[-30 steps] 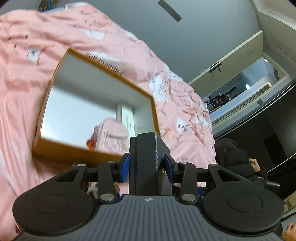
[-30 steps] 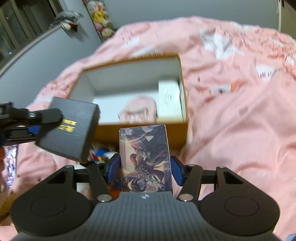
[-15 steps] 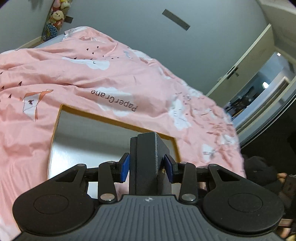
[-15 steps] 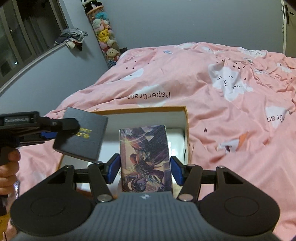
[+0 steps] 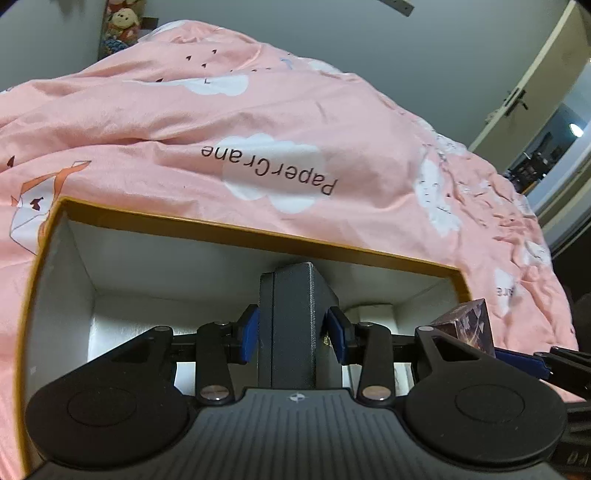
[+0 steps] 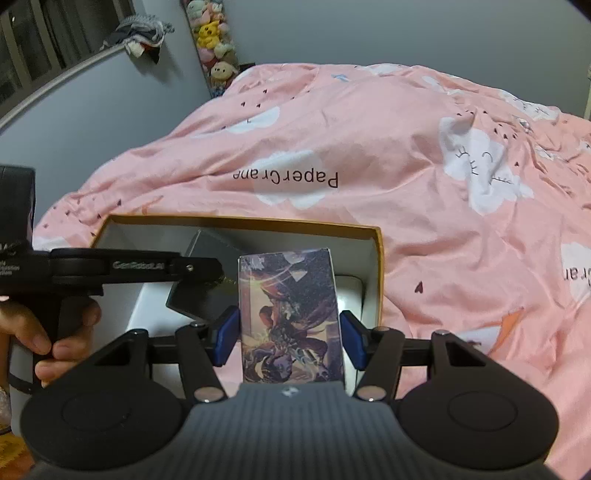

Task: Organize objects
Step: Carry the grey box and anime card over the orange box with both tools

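My left jaws [image 5: 291, 334] hold a black box [image 5: 295, 317], my right jaws [image 6: 290, 341] a picture box [image 6: 291, 317]; pink bed [image 6: 424, 221] at 12 o'clock, grey wall [image 6: 406, 33] behind.

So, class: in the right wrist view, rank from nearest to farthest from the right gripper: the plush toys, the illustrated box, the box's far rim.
1. illustrated box: held in the right gripper.
2. far rim: just beyond, mid-frame.
3. plush toys: top, by the wall.
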`<state>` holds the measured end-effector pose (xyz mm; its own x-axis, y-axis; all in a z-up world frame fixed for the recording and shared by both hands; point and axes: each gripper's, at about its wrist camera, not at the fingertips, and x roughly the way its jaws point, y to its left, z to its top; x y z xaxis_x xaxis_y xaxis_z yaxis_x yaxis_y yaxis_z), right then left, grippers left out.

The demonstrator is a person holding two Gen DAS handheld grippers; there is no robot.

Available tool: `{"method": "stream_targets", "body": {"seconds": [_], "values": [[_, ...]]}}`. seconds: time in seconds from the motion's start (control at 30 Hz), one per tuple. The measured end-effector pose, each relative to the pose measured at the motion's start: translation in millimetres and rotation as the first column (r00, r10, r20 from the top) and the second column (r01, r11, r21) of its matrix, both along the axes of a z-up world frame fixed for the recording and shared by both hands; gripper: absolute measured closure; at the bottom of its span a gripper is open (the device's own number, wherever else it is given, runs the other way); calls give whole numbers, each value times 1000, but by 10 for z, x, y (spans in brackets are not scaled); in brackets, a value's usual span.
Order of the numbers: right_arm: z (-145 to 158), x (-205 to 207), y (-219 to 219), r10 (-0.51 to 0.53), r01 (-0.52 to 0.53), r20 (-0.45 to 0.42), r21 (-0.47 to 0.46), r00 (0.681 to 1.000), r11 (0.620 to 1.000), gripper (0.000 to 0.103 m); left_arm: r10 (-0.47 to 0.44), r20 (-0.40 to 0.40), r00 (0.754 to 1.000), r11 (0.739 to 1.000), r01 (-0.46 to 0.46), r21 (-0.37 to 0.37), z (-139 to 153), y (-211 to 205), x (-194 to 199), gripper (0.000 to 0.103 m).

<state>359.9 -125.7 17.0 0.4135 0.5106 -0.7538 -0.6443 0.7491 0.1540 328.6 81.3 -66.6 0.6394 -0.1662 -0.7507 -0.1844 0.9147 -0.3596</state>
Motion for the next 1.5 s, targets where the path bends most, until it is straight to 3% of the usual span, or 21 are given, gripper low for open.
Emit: {"method": "stream_targets", "body": {"seconds": [0.33, 0.43, 0.57, 0.7, 0.77, 0.87, 1.23, 1.4, 1.5], "values": [[-103, 104, 58, 15, -14, 12, -42, 1000, 999, 43, 21, -94, 995, 991, -33, -131, -312, 3, 186, 57], [-138, 125, 64, 8, -7, 14, -64, 1000, 998, 43, 19, -121, 993, 996, -29, -88, -290, -26, 217, 54], [-172, 149, 63, -1, 2, 12, -77, 1000, 997, 43, -2, -199, 980, 999, 8, 31, -283, -93, 274, 53], [-164, 142, 50, -1, 2, 14, -76, 1000, 997, 43, -37, -202, 979, 997, 49, 54, -270, -93, 240, 55], [-161, 140, 49, -1, 2, 16, -77, 1000, 997, 43, -49, -200, 979, 998, 54, 17, -280, -68, 237, 66], [-156, 147, 40, -6, 7, 18, -80, 1000, 997, 43, -59, -196, 979, 998, 56, -19, -281, -74, 251, 74], [-150, 172, 29, -29, 29, -3, -61, 1000, 998, 43, -45, -194, 980, 993, 22, -116, -325, -22, 250, 76], [-126, 196, 99, -38, 40, -92, 18, 995, 999, 43, -80, -95, 992, 992, 70, -103, 27, 140, 92, 76], [-151, 188, 256, -19, 29, -156, 64, 988, 998, 43, -112, -57, 992, 993, 109, -40, 278, 261, -49, 76]]}}
